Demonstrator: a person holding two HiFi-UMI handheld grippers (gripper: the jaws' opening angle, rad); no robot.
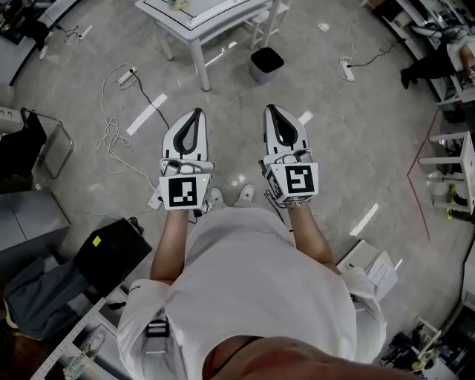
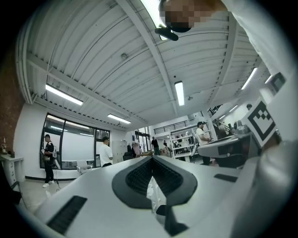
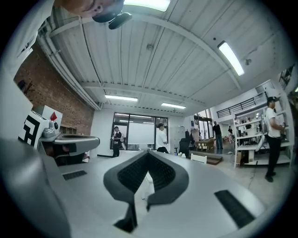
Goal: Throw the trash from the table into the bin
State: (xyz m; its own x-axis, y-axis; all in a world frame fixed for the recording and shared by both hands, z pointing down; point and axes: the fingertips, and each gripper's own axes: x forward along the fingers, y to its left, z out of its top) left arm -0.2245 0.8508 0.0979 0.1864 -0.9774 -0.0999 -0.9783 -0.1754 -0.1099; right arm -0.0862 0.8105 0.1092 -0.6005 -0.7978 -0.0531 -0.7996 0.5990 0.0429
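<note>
From the head view, a small black bin point(image 1: 266, 63) stands on the floor beside a white table point(image 1: 199, 22) at the top of the picture. What lies on the table is cut off by the frame's edge. My left gripper point(image 1: 197, 111) and right gripper point(image 1: 269, 108) are held side by side in front of the person's body, well short of the table and bin. Both point towards them. In the left gripper view the left gripper point(image 2: 151, 157) has its jaws together with nothing held. The right gripper point(image 3: 148, 152) looks the same in its own view.
A power strip point(image 1: 130, 74) with loose white cable point(image 1: 111, 137) lies on the floor at left, another power strip point(image 1: 346, 69) at right. A chair point(image 1: 44, 141) and a black case point(image 1: 111, 252) stand at left. Shelving point(image 1: 453, 171) lines the right. Several people point(image 3: 162, 138) stand far off.
</note>
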